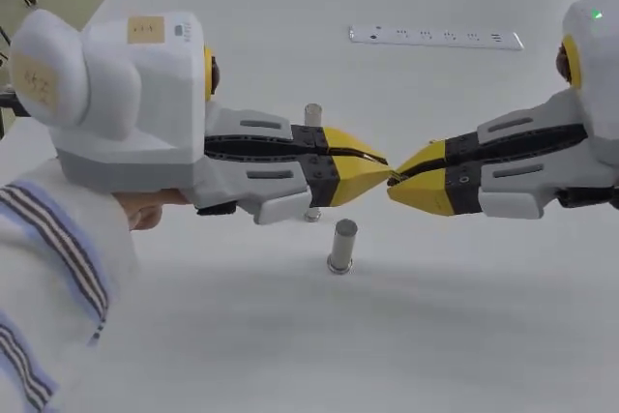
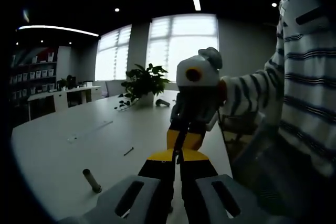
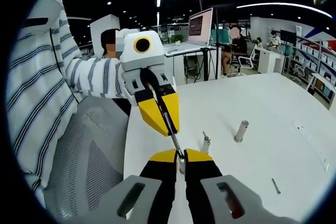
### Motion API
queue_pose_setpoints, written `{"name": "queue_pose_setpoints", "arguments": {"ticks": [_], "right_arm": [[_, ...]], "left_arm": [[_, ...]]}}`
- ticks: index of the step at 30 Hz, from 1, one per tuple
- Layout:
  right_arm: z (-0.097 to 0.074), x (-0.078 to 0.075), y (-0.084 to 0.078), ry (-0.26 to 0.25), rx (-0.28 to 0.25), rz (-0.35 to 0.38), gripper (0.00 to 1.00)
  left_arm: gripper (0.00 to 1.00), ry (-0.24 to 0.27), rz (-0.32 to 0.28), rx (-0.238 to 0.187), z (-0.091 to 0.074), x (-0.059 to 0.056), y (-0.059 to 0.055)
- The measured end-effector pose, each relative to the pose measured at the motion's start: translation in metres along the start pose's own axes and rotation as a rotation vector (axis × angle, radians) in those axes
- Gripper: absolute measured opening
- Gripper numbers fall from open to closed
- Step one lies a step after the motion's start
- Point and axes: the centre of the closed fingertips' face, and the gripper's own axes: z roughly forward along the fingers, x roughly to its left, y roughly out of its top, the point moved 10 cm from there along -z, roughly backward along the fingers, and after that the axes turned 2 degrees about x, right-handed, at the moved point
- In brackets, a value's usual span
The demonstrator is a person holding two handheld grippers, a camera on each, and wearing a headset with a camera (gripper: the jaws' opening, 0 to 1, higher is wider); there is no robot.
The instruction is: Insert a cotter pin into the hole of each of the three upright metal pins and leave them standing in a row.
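High above the white table (image 1: 290, 7) my left gripper (image 1: 384, 163) and right gripper (image 1: 392, 184) meet tip to tip. A thin cotter pin (image 3: 174, 138) runs from the left gripper's (image 3: 167, 127) shut yellow jaws to the right gripper's (image 3: 181, 156) shut tips. One metal pin (image 1: 341, 245) stands upright below the grippers. A second pin (image 1: 312, 114) pokes up behind the left gripper, and the foot of a third (image 1: 311, 215) shows under it. In the right gripper view two pins (image 3: 241, 130) (image 3: 206, 142) stand on the table, and a loose cotter pin (image 3: 275, 185) lies near them.
A white power strip (image 1: 435, 37) lies at the table's far side. A person's striped sleeve (image 1: 48, 268) is at the lower left. In the left gripper view a potted plant (image 2: 142, 82) stands at the table's end, with another loose cotter pin (image 2: 128, 151) nearer.
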Motion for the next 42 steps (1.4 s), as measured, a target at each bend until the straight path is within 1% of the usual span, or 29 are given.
{"name": "queue_pose_setpoints", "arguments": {"ticks": [5,14,15,16,17,20,27,32,42], "right_arm": [[0.000,-0.001,0.001,0.005,0.006,-0.005,0.00],[-0.001,0.000,0.003,0.016,0.019,-0.024,0.00],[-0.001,0.000,0.003,0.017,0.020,-0.027,0.00],[-0.001,0.000,0.003,0.020,0.022,-0.030,0.00],[-0.002,0.000,0.004,0.021,0.021,-0.034,0.00],[-0.003,0.000,0.004,0.025,0.018,-0.036,0.00],[-0.005,0.001,0.005,0.037,0.023,-0.049,0.00],[-0.008,0.002,0.007,0.050,0.012,-0.044,0.00],[-0.012,-0.001,0.011,0.067,0.022,-0.076,0.00]], "left_arm": [[0.00,0.000,0.005,0.008,-0.002,0.001,-0.001],[0.00,-0.006,0.001,0.009,-0.003,0.002,-0.003],[0.00,-0.007,-0.003,0.011,-0.003,0.001,-0.003],[0.00,-0.010,-0.030,0.011,-0.003,0.001,-0.003],[0.00,-0.009,-0.020,0.006,-0.003,0.001,-0.003],[0.00,-0.009,-0.024,0.002,-0.004,0.001,-0.004],[0.00,-0.017,-0.022,0.008,-0.003,-0.001,-0.004],[0.00,-0.020,-0.018,0.004,-0.005,-0.002,-0.003],[0.00,-0.025,-0.018,0.009,-0.005,-0.002,-0.004]]}}
